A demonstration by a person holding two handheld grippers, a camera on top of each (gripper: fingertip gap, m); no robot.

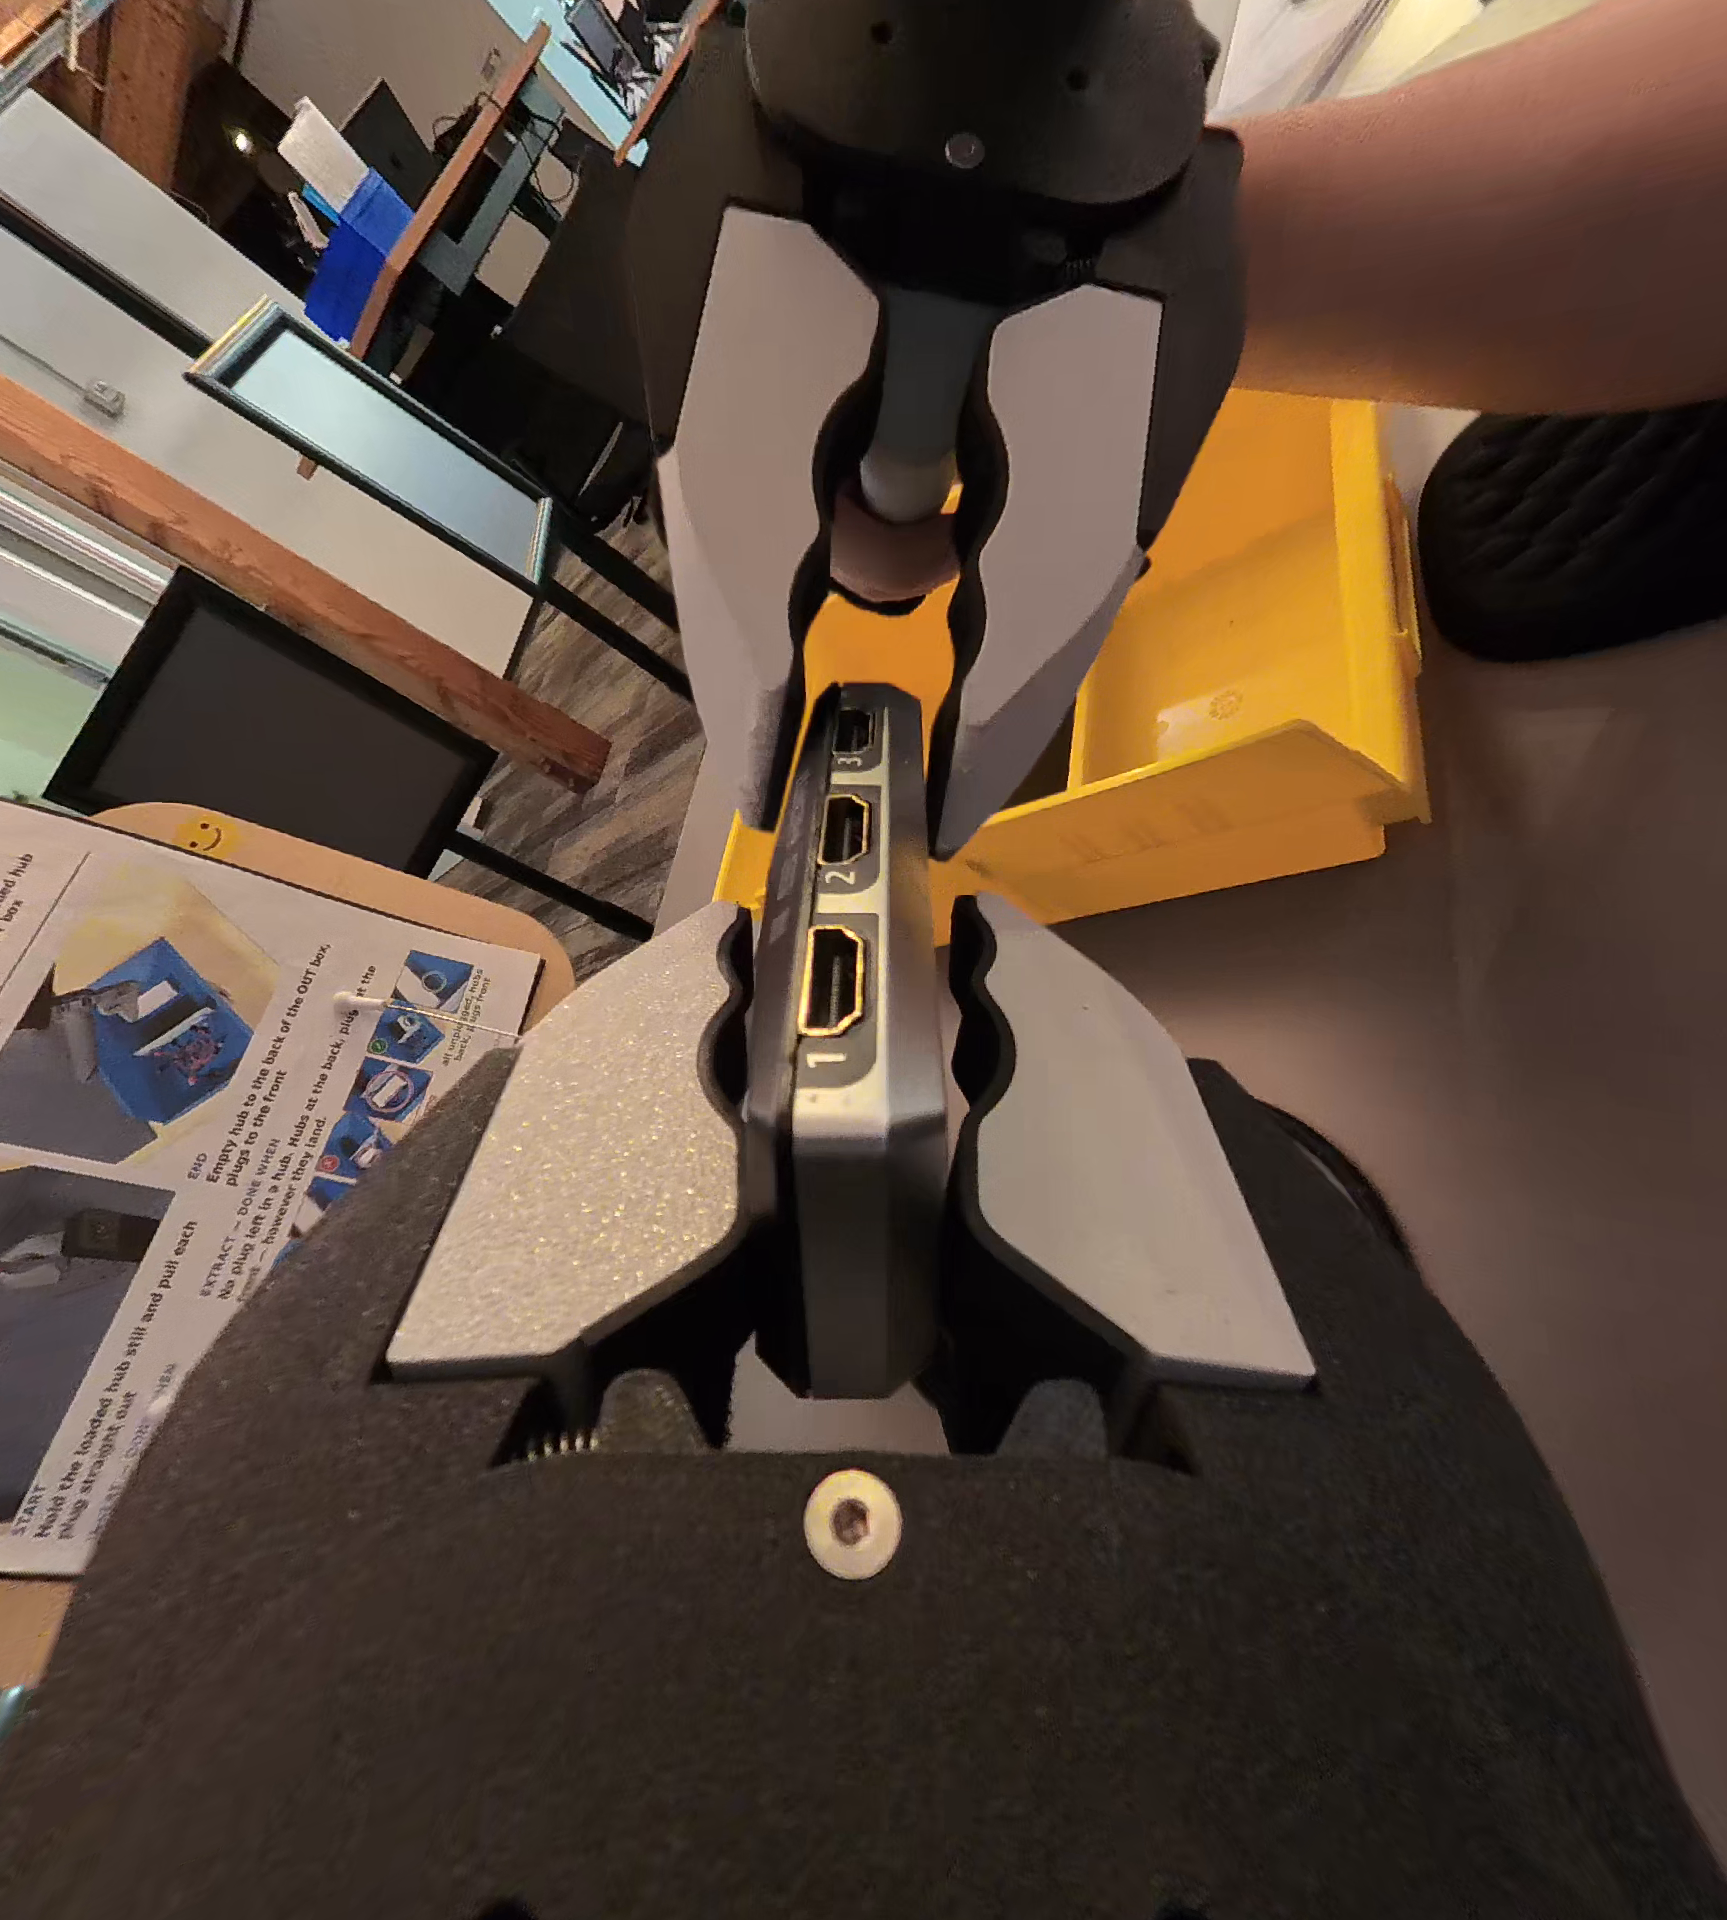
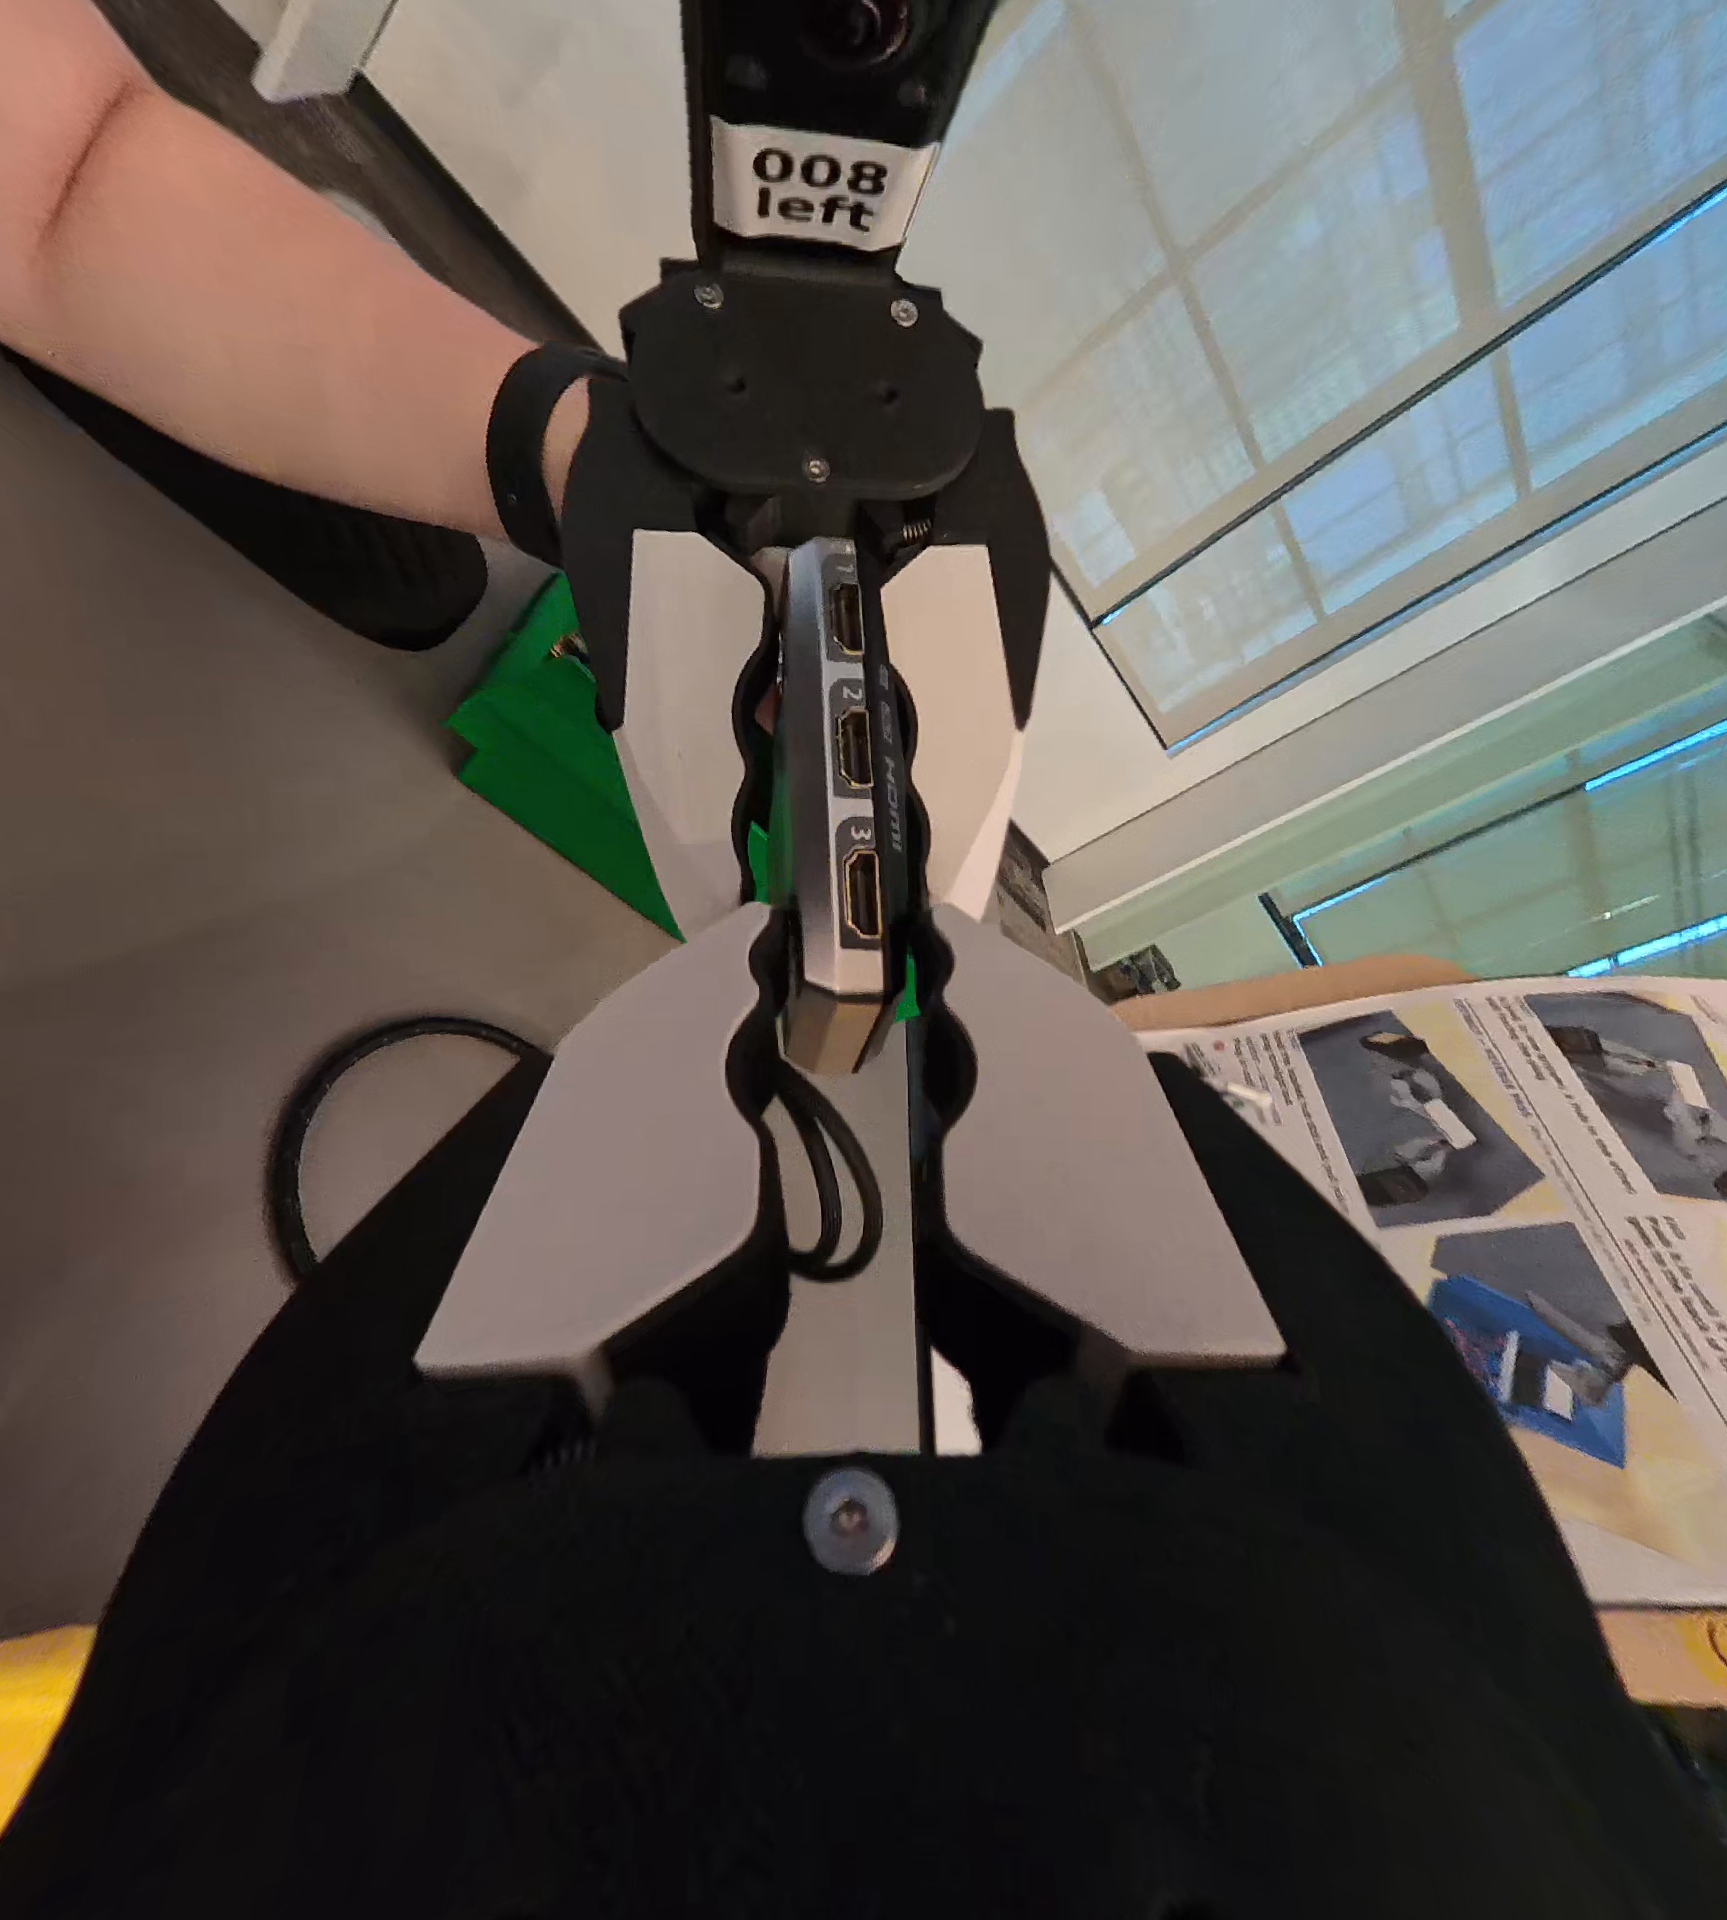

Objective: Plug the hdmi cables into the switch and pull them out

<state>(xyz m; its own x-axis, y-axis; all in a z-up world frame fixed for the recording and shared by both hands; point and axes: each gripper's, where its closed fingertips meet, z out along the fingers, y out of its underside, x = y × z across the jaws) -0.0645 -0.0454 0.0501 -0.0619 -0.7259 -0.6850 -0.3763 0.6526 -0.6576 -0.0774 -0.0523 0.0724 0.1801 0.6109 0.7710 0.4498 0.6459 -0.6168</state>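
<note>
So both grippers are on the same thing right now: the slim dark-grey metal HDMI switch with three gold-rimmed ports [image 1: 864, 1039], held up in the air between them, clear of the grey tabletop [image 1: 1565, 935].

The left gripper [image 1: 848, 997] has its jaws closed down to the thickness of the box and pinches the flat faces at one end. The right gripper [image 2: 843, 997] comes in from the opposite side, nose to nose with it, and its tips sit narrowed around the far end. I can't quite tell if the right one is really squeezing or just cradling it.

My guess at why it's held like this: one tool at each end keeps the box from twisting, and leaves the port edge out in the open.

As for orientation, the long axis of the switch runs straight along the line from one gripper to the other. The port edge faces up toward both cameras, and all three sockets are empty.

A thin black cable [image 2: 828, 1205] loops below the right gripper's fingers. A yellow plastic bin [image 1: 1254, 727] sits behind, a green plastic bin [image 2: 547, 748] off to the side, and a printed instruction sheet [image 1: 163, 1091] lies nearby.
</note>
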